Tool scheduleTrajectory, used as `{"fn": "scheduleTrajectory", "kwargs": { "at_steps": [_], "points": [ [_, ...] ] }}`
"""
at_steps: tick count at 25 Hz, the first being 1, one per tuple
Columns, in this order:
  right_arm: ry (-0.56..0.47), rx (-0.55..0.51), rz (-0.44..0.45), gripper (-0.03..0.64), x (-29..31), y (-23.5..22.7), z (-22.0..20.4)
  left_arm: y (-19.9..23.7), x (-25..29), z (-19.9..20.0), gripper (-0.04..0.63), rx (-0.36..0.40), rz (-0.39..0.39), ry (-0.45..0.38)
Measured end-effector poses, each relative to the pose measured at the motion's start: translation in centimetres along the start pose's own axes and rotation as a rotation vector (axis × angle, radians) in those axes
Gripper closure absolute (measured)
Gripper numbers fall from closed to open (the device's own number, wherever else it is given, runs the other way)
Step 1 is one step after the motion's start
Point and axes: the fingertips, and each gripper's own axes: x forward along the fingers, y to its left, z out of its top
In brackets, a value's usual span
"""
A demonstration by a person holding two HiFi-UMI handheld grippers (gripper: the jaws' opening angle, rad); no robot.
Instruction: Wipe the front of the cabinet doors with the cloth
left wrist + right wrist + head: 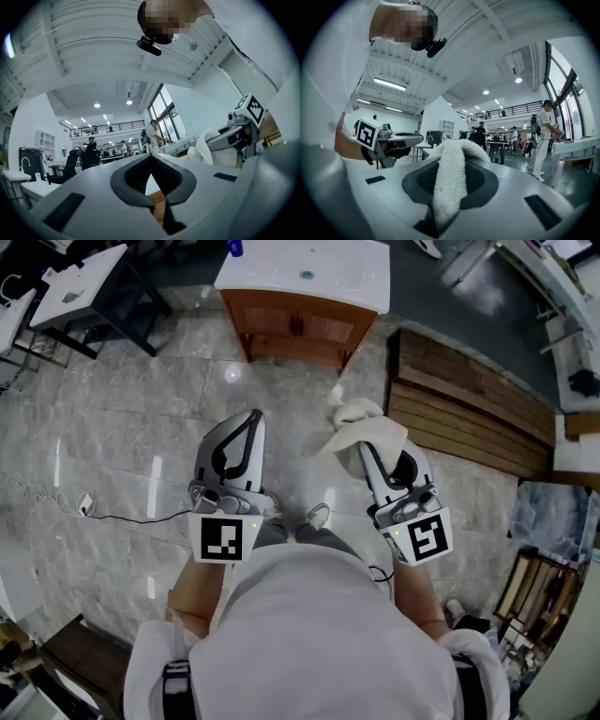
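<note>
Head view looks down at you standing on a shiny grey floor. Both your hands are held out in front of you, side by side.

Your left tongs are pressed together with nothing between them. The left gripper view shows the two dark tips meeting.

Your right tongs are clenched on the white cloth, which bunches up past the tips. In the right gripper view the fluffy cloth runs down the middle between the dark pads.

The brown cabinet with a white top stands ahead of you, well apart from the cloth. Its doors face you. Brown wood boards lie on the floor to your right.
</note>
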Motion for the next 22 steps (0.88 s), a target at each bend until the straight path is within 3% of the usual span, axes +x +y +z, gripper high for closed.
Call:
{"fn": "scheduleTrajectory", "kwargs": {
  "at_steps": [13,22],
  "points": [
    [-0.001,0.026,0.050,0.525,-4.2,-3.1,-2.8,-5.7,0.6,0.0,0.577,0.099,0.025,0.049],
    [0.040,0.037,0.013,0.525,2.6,-3.8,-5.2,-1.0,4.8,-4.5,0.577,0.041,0.001,0.047]
  ]
}}
